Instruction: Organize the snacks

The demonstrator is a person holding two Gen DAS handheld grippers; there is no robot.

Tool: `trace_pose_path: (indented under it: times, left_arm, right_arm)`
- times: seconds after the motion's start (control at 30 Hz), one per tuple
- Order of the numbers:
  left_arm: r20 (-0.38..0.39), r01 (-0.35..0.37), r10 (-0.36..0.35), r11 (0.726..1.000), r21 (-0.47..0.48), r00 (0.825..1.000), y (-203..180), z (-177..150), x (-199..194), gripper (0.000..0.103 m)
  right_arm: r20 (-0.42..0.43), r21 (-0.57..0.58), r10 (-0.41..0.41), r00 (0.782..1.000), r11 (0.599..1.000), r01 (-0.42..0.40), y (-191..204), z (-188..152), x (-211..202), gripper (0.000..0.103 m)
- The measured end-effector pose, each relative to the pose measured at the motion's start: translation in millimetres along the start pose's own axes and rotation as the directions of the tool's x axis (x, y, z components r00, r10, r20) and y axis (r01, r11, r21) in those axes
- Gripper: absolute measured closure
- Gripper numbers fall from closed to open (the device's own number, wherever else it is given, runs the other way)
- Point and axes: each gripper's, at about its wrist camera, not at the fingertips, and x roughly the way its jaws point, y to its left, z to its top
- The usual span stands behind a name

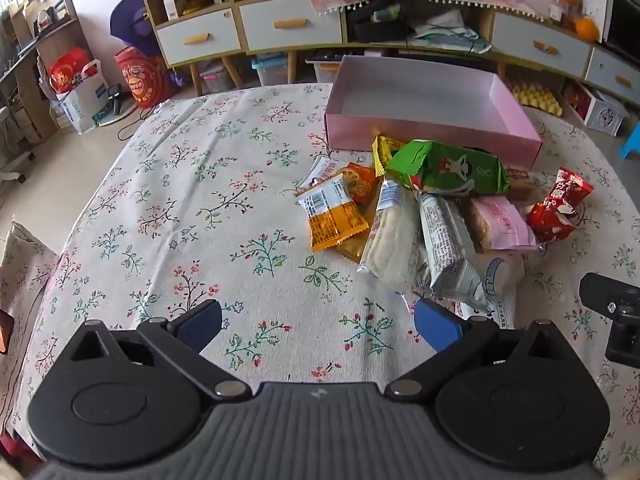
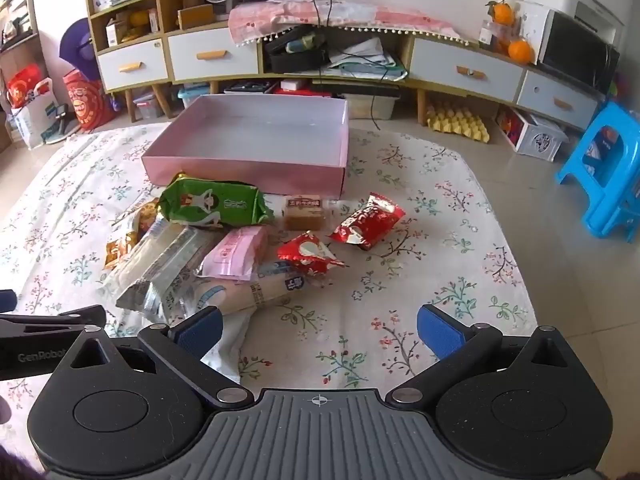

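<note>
- Left wrist view: snacks lie heaped on a floral cloth in front of the pink box, whose open top faces up and whose long side runs across the frame.
- The green pack tops the heap, long axis running left to right, one end just in front of the box wall.
- The orange pack lies at the heap's left edge, barcode up; two clear-wrapped bars lie side by side, long axes running away from the camera.
- The left gripper tilts down over bare cloth, fingers spread wide, nothing between them; the heap starts just beyond its right pad.
- Right wrist view: the right gripper also tilts down, fingers spread and holding nothing, with the left pad over a white wrapper.
- Only this view shows both red packs apart from the heap, well separated from the box, and a brown block near the box's front wall.
- It also shows a blue stool on the floor to the right, which the left view barely catches.
</note>
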Motion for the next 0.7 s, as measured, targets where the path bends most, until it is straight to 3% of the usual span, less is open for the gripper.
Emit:
trace_pose_path:
  times: [0.27, 0.43, 0.7]
  left_arm:
    - [-0.007, 0.008, -0.008, 1.000, 0.000, 1.000, 0.9, -3.2, 2.7, 0.000]
    - [-0.010, 0.009, -0.009, 1.000, 0.002, 1.000, 2.7, -2.6, 3.2, 0.000]
    - [-0.010, 0.011, -0.011, 1.000, 0.002, 1.000, 2.6, -2.8, 2.9, 0.000]
  right_arm:
    - [0.010, -0.027, -0.038, 0.999, 0.999, 0.038, 9.1, -2.7, 1.1, 0.000]
    - [-0.007, 0.004, 0.010, 1.000, 1.000, -0.010, 5.3, -1.1, -1.0, 0.000]
    - [-0.029, 0.024, 0.019, 0.999, 1.000, -0.018, 4.5, -2.8, 4.4, 0.000]
